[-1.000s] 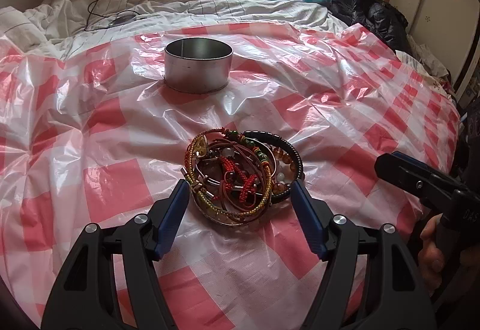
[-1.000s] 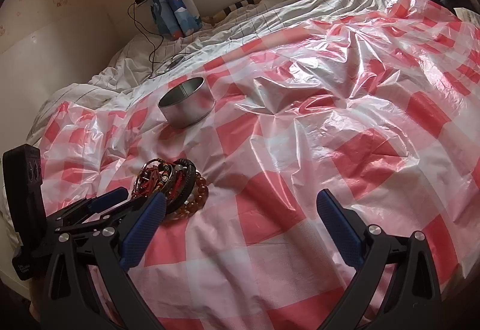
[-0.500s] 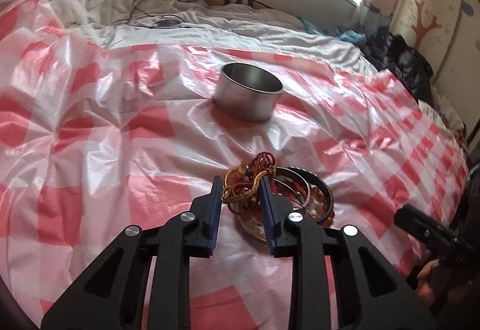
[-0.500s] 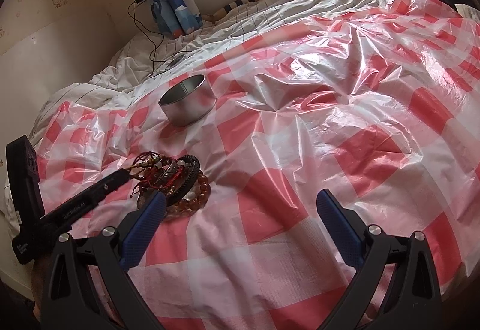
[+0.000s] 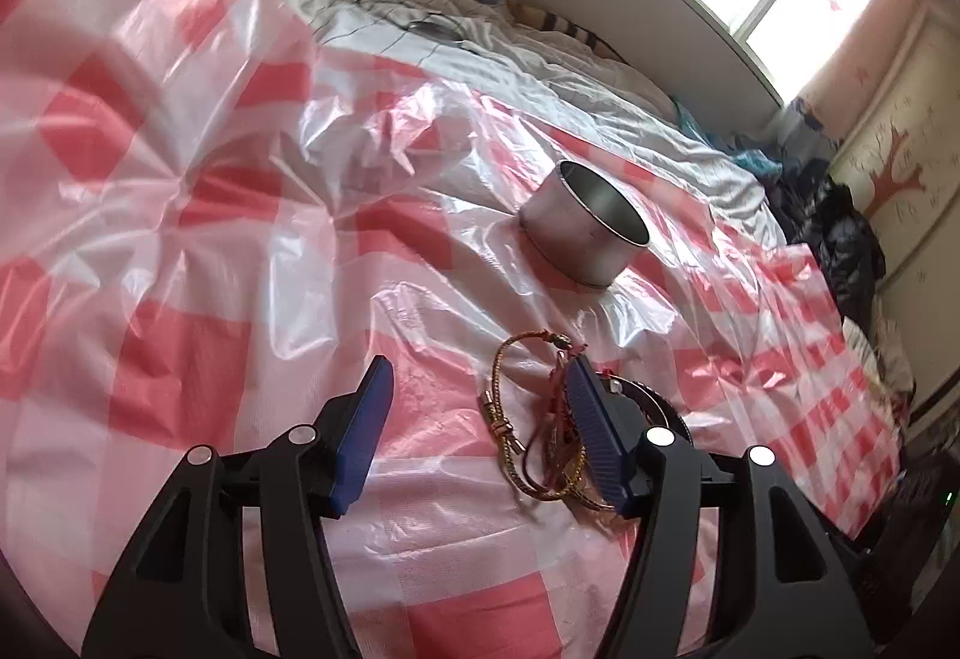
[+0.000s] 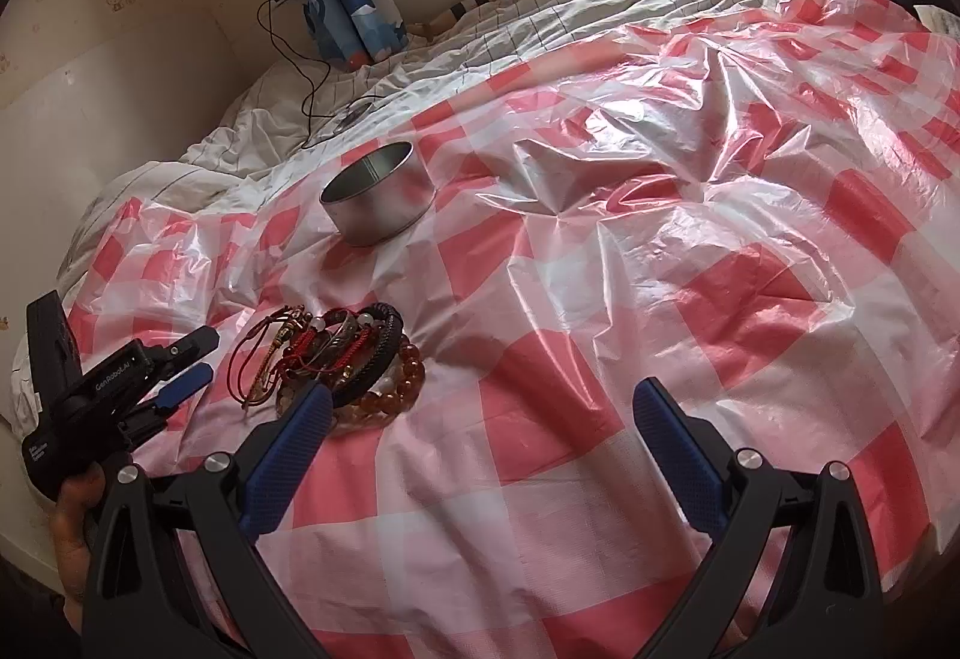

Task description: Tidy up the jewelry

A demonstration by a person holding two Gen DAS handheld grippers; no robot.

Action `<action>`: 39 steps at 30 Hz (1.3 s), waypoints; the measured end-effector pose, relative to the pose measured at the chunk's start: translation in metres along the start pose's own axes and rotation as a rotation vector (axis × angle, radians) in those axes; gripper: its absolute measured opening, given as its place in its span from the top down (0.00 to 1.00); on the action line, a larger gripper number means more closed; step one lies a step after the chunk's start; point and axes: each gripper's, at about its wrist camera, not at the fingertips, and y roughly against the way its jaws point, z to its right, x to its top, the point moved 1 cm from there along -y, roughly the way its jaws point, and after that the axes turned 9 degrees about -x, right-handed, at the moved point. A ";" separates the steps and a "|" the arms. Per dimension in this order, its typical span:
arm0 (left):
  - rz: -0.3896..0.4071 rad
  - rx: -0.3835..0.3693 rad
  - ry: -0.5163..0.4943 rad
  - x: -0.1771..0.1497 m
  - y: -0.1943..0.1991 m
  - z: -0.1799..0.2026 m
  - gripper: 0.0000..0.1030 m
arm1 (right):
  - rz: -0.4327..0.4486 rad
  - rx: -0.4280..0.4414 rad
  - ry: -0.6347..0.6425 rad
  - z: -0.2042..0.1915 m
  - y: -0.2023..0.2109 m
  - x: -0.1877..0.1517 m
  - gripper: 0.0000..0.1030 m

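Left gripper (image 5: 480, 419), jaws just opening and empty, flanks gold bracelet (image 5: 501, 389) beside bracelet pile (image 6: 342, 359).

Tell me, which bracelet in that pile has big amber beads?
The amber-bead bracelet, lowest in the pile and nearest the right gripper; the others are cords or metal.

Tangled pile of bracelets (image 6: 336, 359): red cords, gold chain (image 5: 503, 407), black braid, amber beads; lying on checked plastic sheet on bed. Round metal tin (image 6: 378, 200) upright, open, apart behind.
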 end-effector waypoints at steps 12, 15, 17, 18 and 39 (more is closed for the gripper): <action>-0.096 -0.018 -0.234 -0.012 -0.024 0.041 0.94 | -0.014 0.000 0.007 -0.001 -0.003 0.000 0.06; -0.104 -0.068 -0.229 -0.012 -0.021 0.043 0.98 | -0.013 -0.004 0.015 -0.003 -0.004 -0.001 0.06; -0.074 -0.164 -0.192 -0.008 -0.010 0.043 0.98 | -0.013 -0.006 0.018 -0.003 -0.004 -0.001 0.06; -0.045 -0.209 -0.187 -0.005 -0.002 0.046 0.98 | -0.013 -0.007 0.019 -0.003 -0.004 -0.002 0.06; 0.153 -0.335 0.032 0.034 0.058 0.005 0.98 | 0.086 0.238 0.512 -0.087 0.014 -0.007 0.06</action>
